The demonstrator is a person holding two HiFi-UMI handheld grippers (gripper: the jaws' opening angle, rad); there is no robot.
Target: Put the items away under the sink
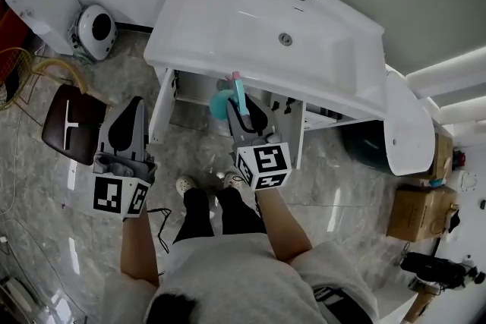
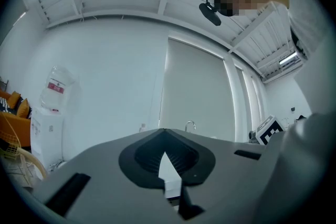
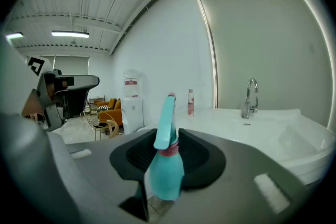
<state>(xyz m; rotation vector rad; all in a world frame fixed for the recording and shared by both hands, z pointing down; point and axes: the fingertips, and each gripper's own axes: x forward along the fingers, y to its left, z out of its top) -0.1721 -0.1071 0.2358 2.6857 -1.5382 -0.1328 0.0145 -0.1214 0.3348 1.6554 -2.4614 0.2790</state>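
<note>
Grey right gripper [image 3: 168, 136]: clenched on a spray bottle [image 3: 165, 170], one dark pad against each side of the bottle's body.
Left gripper [image 2: 164, 131]: closed, with nothing held; the jaw tips meet and only a thin sliver of light shows below them.
Bottle's look: teal plastic with a rounded body, a pink collar at the neck, and a long teal trigger head ending in a pink tip.
Bottle against tool: it stands upright between the jaws, with the body low between the pads and the head rising above the jaw tips.
Bottle's place: just below the near edge of the white sink [image 1: 250, 26], in front of the cupboard [image 1: 161, 106] beneath it.
Right gripper view only: a tap [image 3: 252, 93] at the far right, a small pink-labelled bottle [image 3: 190, 102] on the sink's far left corner, and a water dispenser [image 3: 131, 99] beyond.
Head view only: both grippers at once, the left one well left of the cupboard, beside a brown stool [image 1: 72, 125].
Left gripper view only: the ceiling and the right gripper's marker cube [image 2: 270, 131].
</note>
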